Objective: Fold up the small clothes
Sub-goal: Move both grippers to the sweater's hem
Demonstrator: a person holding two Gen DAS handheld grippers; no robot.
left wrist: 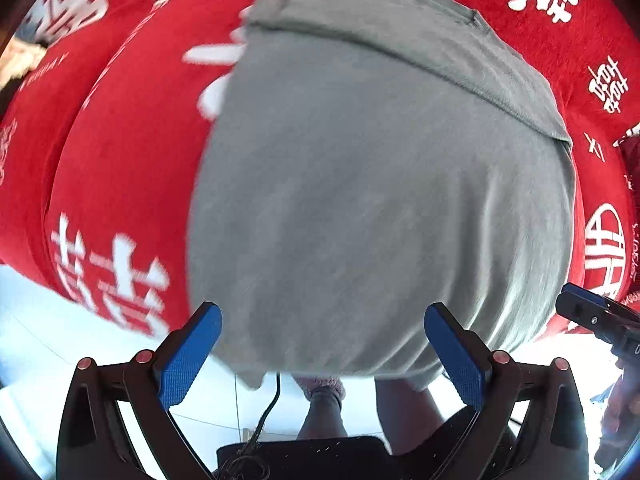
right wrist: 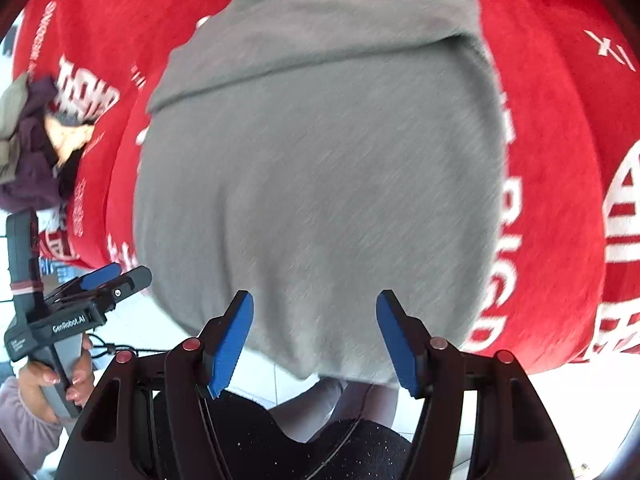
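A grey garment (left wrist: 372, 184) lies spread on a red cloth (left wrist: 120, 152), its far part folded over so a fold edge crosses the top. Its near hem hangs a little over the table's front edge. It also fills the right wrist view (right wrist: 320, 168). My left gripper (left wrist: 322, 318) is open and empty, just above the near hem. My right gripper (right wrist: 314, 308) is open and empty, also at the near hem. The right gripper's fingers (left wrist: 588, 308) show at the left wrist view's right edge. The left gripper (right wrist: 108, 276) shows at the right wrist view's left.
The red cloth (right wrist: 560, 160) with white lettering covers the table. A pile of other clothes (right wrist: 32, 140) lies at the far left. White floor tiles (left wrist: 32, 320) and the person's legs (left wrist: 324, 408) show below the table edge.
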